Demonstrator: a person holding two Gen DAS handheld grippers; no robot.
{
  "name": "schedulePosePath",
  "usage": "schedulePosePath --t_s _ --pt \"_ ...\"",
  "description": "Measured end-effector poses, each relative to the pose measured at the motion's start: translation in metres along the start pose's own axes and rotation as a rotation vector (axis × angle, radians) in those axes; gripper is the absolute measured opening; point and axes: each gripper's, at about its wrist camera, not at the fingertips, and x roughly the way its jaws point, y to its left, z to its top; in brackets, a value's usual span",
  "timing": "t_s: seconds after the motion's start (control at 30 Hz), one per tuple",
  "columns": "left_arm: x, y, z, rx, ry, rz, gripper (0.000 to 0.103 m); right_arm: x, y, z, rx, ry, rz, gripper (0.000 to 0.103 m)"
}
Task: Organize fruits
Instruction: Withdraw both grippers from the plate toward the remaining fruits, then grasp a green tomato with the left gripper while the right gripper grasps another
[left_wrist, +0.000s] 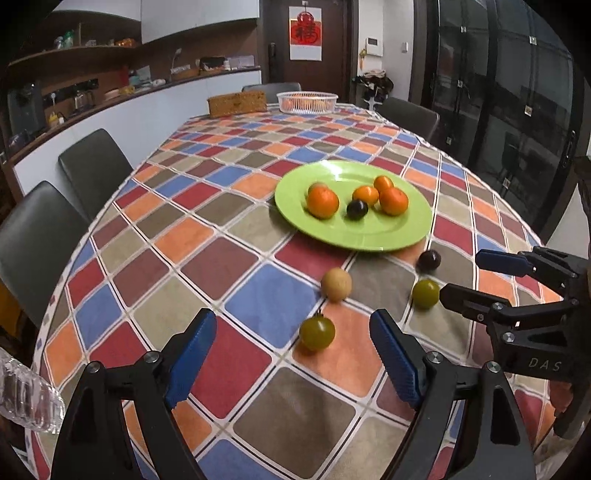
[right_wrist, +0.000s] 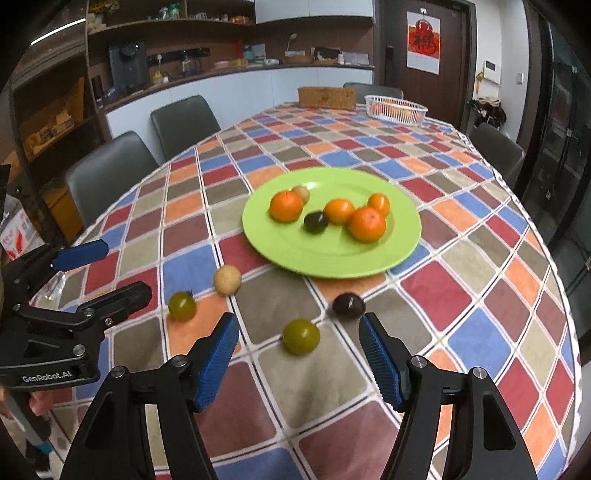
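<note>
While both grippers hang above the near end of the counter (left_wrist: 258, 258), which is covered with a checked cloth of red, blue, orange and tan squares, neither has anything between its jaws. In the left wrist view the left gripper (left_wrist: 293, 354) stands with its blue-padded jaws spread wide, and a green fruit (left_wrist: 317, 332) lies on the cloth in the gap between them, touched by neither pad. Just beyond it sits a tan round fruit (left_wrist: 336, 283). In the right wrist view the right gripper (right_wrist: 299, 354) is likewise released, with a second green fruit (right_wrist: 301, 336) lying between its pads and clear of both. A dark plum (right_wrist: 348, 305) rests on the cloth just past the right pad. Farther back, near the middle of the counter, a lime-green plate (right_wrist: 317, 254) holds four oranges (right_wrist: 367, 223), another dark plum (right_wrist: 316, 222) among them, and a small tan fruit (right_wrist: 301, 193) behind the leftmost orange. At the far end stand a white basket (right_wrist: 395, 108) and a woven box (right_wrist: 327, 97) side by side. Dark chairs (right_wrist: 110, 173) line the left side.
</note>
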Motion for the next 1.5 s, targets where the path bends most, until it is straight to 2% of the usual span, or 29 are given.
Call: schedulePosePath --t_s 0.2,0.33,0.47,0.63,0.7,0.83,0.97,1.1,1.27,1.37,1.5 --pt "0.015 -0.002 -0.009 0.025 0.029 -0.014 0.085 0.013 -0.002 -0.005 0.005 0.034 -0.007 0.068" --pt "0.021 -0.003 -0.012 0.037 0.022 -0.041 0.085 0.021 -0.004 -0.007 0.010 0.054 -0.005 0.068" --pt "0.027 -0.005 -0.012 0.062 0.027 -0.037 0.084 0.028 -0.003 -0.009 0.004 0.066 0.002 0.068" --pt "0.041 -0.002 -0.010 0.044 0.070 -0.037 0.080 0.037 -0.004 -0.009 0.008 0.086 0.004 0.061" --pt "0.045 -0.001 -0.010 0.034 0.083 -0.043 0.073 0.040 -0.005 -0.009 0.011 0.093 0.006 0.059" --pt "0.051 -0.002 -0.009 0.022 0.096 -0.050 0.066 0.046 -0.006 -0.008 0.013 0.106 0.006 0.053" --pt "0.054 -0.003 -0.008 0.009 0.106 -0.068 0.056 0.048 -0.008 -0.007 0.019 0.106 0.009 0.051" --pt "0.057 -0.003 -0.007 -0.005 0.117 -0.079 0.040 0.051 -0.009 -0.006 0.019 0.114 0.014 0.045" --pt "0.059 -0.001 -0.008 -0.037 0.133 -0.106 0.029 0.054 -0.008 -0.007 0.021 0.125 0.037 0.036" --pt "0.058 -0.001 -0.007 -0.040 0.131 -0.110 0.027 0.053 -0.006 -0.007 0.018 0.124 0.046 0.030" --pt "0.054 -0.002 -0.008 -0.040 0.122 -0.114 0.027 0.049 -0.006 -0.007 0.018 0.118 0.049 0.030"
